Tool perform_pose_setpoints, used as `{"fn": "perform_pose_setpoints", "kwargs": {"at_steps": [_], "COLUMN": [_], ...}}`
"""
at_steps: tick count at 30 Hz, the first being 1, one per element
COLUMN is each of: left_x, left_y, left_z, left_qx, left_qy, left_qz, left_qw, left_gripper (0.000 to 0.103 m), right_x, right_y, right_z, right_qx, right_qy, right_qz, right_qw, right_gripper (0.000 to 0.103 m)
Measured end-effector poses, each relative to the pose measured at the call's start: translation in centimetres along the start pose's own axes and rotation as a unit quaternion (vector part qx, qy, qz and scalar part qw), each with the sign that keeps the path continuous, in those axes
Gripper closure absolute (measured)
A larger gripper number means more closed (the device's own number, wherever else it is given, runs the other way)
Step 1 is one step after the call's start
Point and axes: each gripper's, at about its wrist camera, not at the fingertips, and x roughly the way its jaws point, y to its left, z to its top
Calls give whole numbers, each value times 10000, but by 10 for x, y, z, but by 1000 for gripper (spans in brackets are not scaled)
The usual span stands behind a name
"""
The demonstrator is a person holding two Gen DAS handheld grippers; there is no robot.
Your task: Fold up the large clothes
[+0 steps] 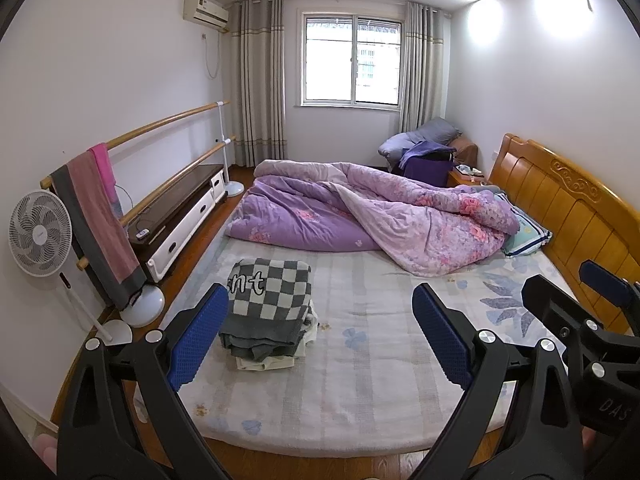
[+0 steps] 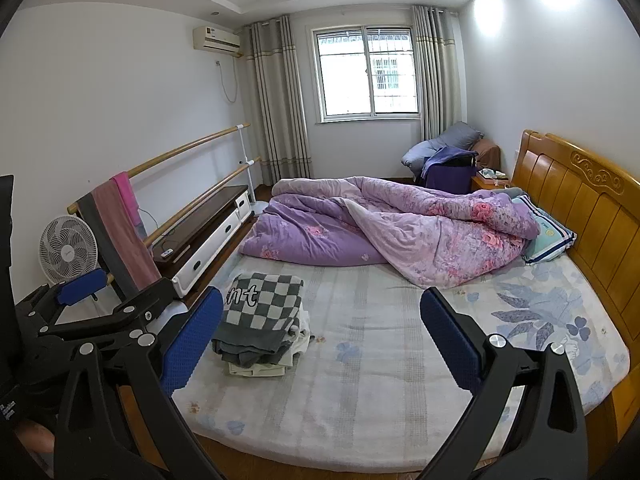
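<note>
Toward the left side of the bed (image 1: 360, 380) sits a stack of folded clothes (image 1: 268, 308), checkered piece on top — just past the left gripper (image 1: 320, 336), nearer its left finger. Both jaws stand wide, empty. The right gripper (image 2: 320, 336) (further right) sees the stack leftward too, long axis running away toward the quilt (image 1: 360, 208).
</note>
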Motion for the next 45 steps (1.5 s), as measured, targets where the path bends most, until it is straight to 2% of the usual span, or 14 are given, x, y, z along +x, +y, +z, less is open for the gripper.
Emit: {"fn": "perform_pose_setpoints", "kwargs": {"at_steps": [9,45], "left_x": [8,10], "left_y": [-1,-1], "left_z": [0,-1], "left_qx": [23,52], "left_qy": [23,20], "left_qz": [-10,17], "left_qw": [10000,10000], "left_gripper": [9,9], "right_x": [6,10], "right_y": [-12,-10], "right_z": [2,2], "right_qx": [12,7], "right_qy": [24,60], "right_qz": [33,48], "right_qw": [10000,10000], "right_gripper": [8,8]}}
